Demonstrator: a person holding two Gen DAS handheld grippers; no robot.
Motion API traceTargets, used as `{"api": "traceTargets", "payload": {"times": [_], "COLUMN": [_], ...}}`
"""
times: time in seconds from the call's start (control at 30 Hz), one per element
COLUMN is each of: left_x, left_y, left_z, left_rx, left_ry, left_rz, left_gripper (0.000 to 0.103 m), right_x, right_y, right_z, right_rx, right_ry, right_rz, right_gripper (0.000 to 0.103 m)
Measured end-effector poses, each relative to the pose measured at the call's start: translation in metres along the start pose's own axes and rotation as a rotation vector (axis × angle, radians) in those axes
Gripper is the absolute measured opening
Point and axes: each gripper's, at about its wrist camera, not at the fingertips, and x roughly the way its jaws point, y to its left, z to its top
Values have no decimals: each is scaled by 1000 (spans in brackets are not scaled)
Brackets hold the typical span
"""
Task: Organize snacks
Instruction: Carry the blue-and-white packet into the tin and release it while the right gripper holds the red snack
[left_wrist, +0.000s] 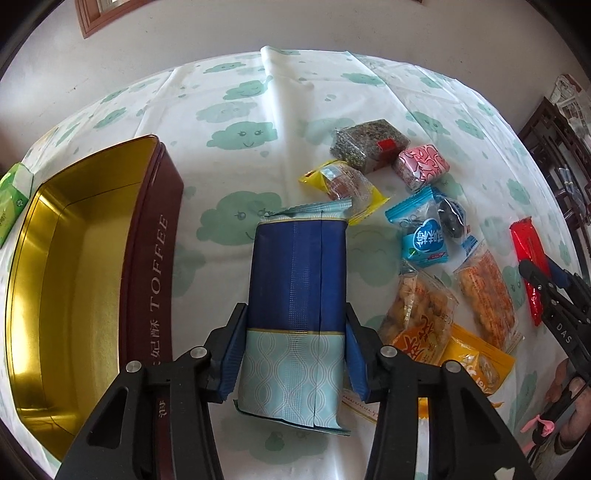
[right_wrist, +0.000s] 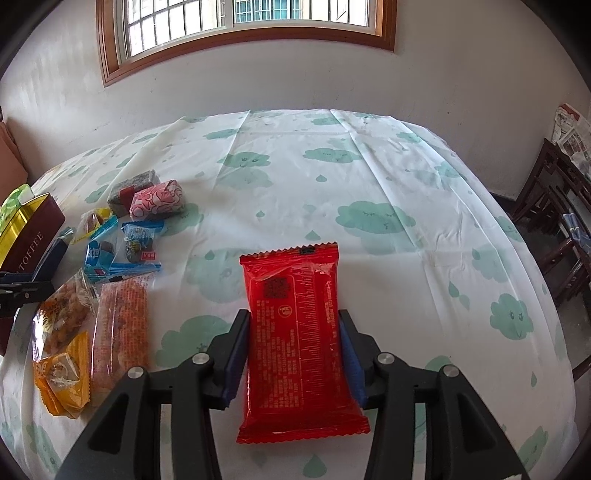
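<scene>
Left gripper squeezing blue pack, ready for tin at nine o'clock. Right gripper squeezing red pack, waiting.

The open maroon metal toffee tin gleams glossy gold inside. The blue foil snack packet shows fine embossed texture; the red plastic snack wrapper is shiny. A creased, smooth cloud-print plastic tablecloth covers the surface.
</scene>
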Motion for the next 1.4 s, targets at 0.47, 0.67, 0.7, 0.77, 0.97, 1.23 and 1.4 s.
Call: {"api": "traceTargets", "payload": {"times": [0.47, 0.67, 0.7, 0.77, 0.97, 1.23, 1.4], "left_x": [-49, -74, -76, -78, -68, -41, -33], "left_y": [9, 43, 50, 69, 132, 175, 181], "left_z": [-4, -6, -7, -8, -16, -32, -42], "left_rx": [0, -37, -43, -53, -109, -140, -144], "left_ry": [-72, -110, -113, -113, -77, -7, 9], "left_rz": [-18, 21, 34, 80, 182, 231, 233], "left_gripper": [44, 44, 44, 44, 44, 44, 44], "right_x": [0, 0, 0, 0, 0, 0, 0], "right_y": [2, 2, 2, 2, 2, 2, 2], "right_z": [0, -1, -1, -1, -1, -1, -1], "right_rx": [-5, -5, -5, -5, -6, -7, -7], "right_ry": [-3, -3, -3, -3, -3, -3, -3], "right_rz": [-7, -6, -7, -7, -7, -7, -8], "right_gripper": [47, 47, 47, 48, 48, 48, 48]}}
